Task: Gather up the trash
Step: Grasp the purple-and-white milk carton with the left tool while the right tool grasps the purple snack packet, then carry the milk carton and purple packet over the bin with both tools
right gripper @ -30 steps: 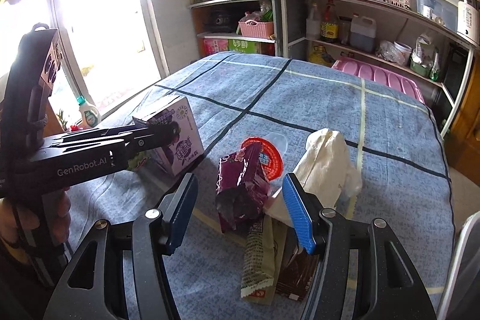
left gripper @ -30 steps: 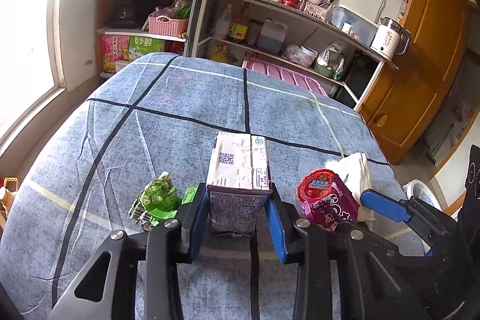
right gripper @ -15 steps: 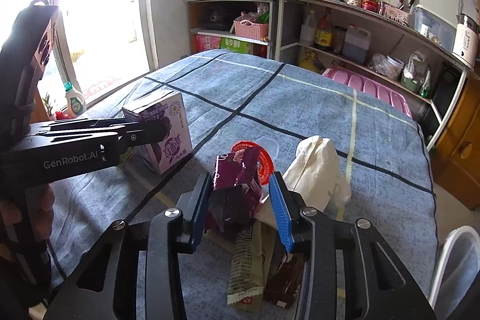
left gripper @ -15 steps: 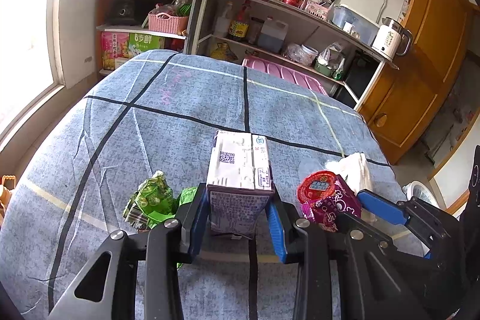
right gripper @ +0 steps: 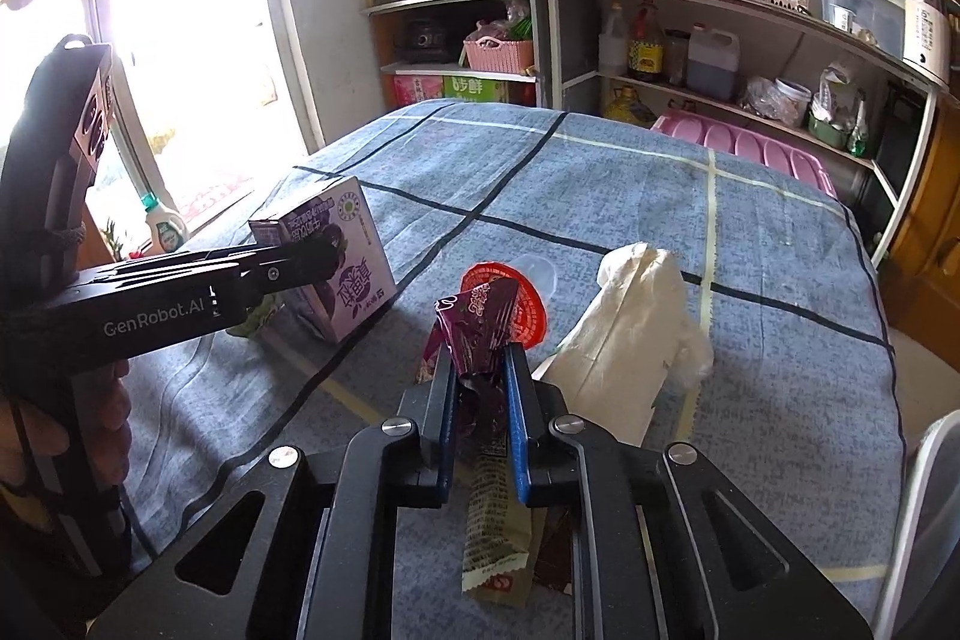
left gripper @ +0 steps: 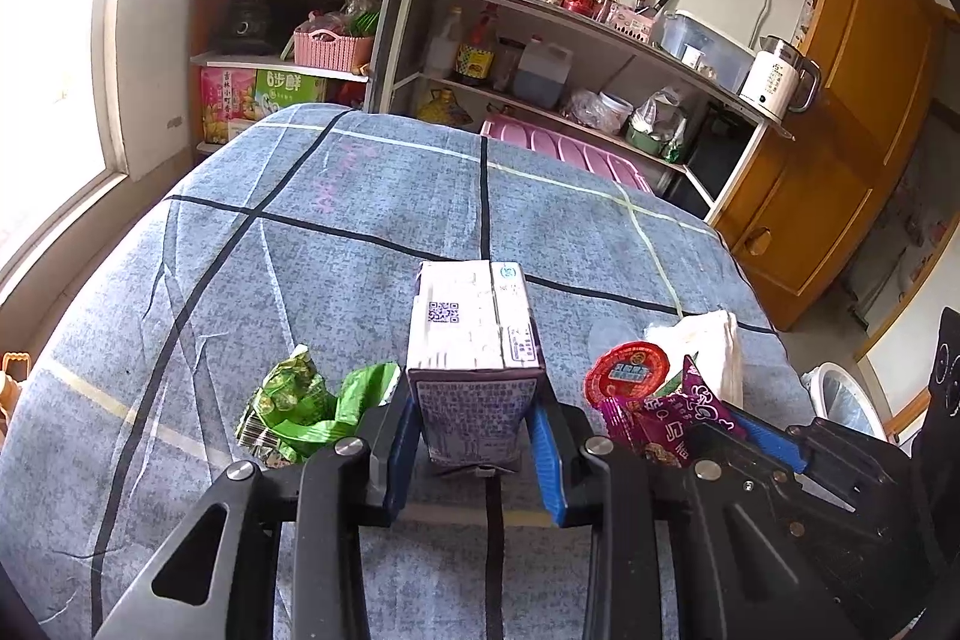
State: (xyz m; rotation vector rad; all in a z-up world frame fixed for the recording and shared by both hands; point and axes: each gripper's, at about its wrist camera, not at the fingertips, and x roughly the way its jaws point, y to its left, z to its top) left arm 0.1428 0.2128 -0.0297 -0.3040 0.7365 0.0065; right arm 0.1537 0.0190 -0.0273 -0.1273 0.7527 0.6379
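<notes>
A purple-and-white milk carton stands upright on the blue checked tablecloth. My left gripper has its blue pads against the carton's two sides, and its jaws are still closing. To its right, my right gripper is shut on a crumpled purple snack wrapper, which stands up between the pads. In the right wrist view the carton sits at the left gripper's tip. A red-lidded clear cup lies just behind the purple wrapper.
A crumpled green wrapper lies left of the carton. A white paper wad lies right of the cup, and an olive wrapper lies under the right gripper. A white bin stands off the table's right edge. Shelves line the far wall.
My right gripper's jaws closed from wide apart onto the purple wrapper, squeezing it upright. The left gripper stayed around the carton and tightened slightly.
</notes>
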